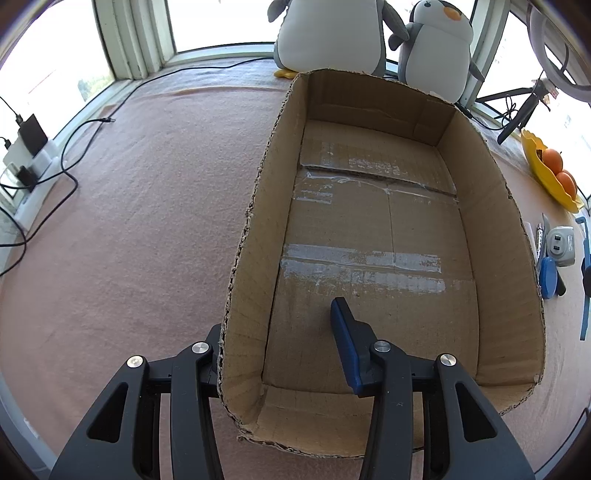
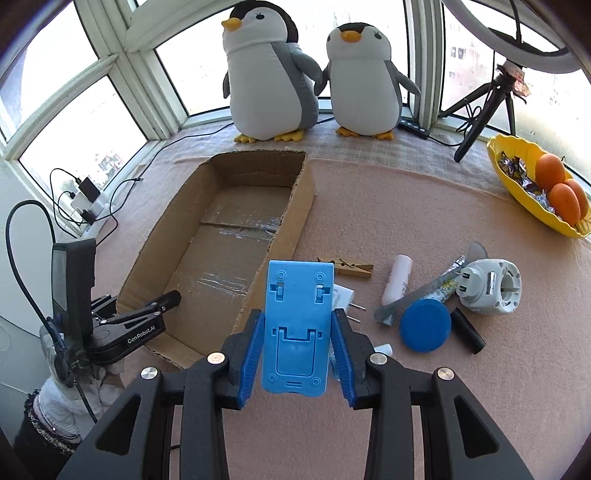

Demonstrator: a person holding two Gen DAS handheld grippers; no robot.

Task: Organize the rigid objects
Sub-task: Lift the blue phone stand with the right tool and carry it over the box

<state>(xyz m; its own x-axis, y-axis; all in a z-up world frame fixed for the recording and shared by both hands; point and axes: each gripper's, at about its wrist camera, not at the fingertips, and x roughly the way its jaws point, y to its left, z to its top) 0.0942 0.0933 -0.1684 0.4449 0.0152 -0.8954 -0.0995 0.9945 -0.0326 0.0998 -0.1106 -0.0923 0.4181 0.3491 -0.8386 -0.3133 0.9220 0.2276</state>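
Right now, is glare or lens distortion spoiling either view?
Left wrist view: windows blown out white, cardboard box walls bowed by the fisheye. Right wrist view: backlit penguins still readable, blue phone stand sharp, corners vignetted dark.

2 plush penguins at the back by the windows: bigger one [image 2: 267, 74] on the left, smaller one [image 2: 364, 79] just beside it, wings touching. Black tripod [image 2: 484, 107] to their right w/ a white ring [image 2: 517, 40] above it. Yellow bowl [image 2: 515, 184] far right on the pink-covered bench [image 2: 388, 206], holding oranges [image 2: 550, 171] + wrapped sweets [image 2: 511, 166]. Far left on the sill: chargers [image 2: 86, 197] w/ black cables [image 2: 122, 192].
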